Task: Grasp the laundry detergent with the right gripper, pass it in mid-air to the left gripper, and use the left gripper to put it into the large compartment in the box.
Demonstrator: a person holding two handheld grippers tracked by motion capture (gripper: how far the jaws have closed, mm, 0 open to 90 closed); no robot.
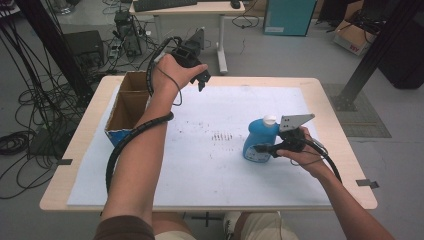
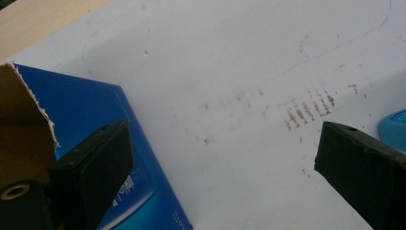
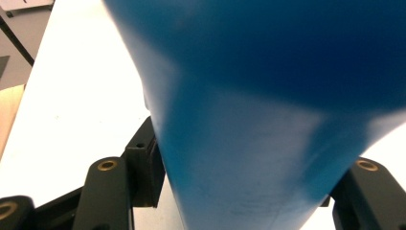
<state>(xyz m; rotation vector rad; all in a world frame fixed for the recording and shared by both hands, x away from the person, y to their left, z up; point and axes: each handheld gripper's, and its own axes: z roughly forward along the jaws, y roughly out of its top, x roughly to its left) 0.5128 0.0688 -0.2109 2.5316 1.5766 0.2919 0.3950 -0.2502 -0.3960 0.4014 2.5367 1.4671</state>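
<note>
A blue bottle (image 1: 258,142) with a white cap (image 1: 270,120) stands on the white sheet (image 1: 200,160) at the right. My right gripper (image 1: 265,148) comes in from the right and is shut on its lower body. In the right gripper view the bottle (image 3: 268,96) sits close up, and both jaws of the right gripper (image 3: 239,187) press its sides. My left gripper (image 1: 202,80) is held up over the sheet's far left edge, beside the cardboard box (image 1: 127,102). In the left gripper view the left gripper (image 2: 220,148) stands open with nothing between its jaws.
The open box, brown inside with a blue outer wall (image 2: 95,110), sits at the table's left side. A patch of brown marks (image 1: 221,136) stains the middle of the sheet. The wooden table (image 1: 345,150) borders the sheet. Beyond it are a desk, cables and black posts.
</note>
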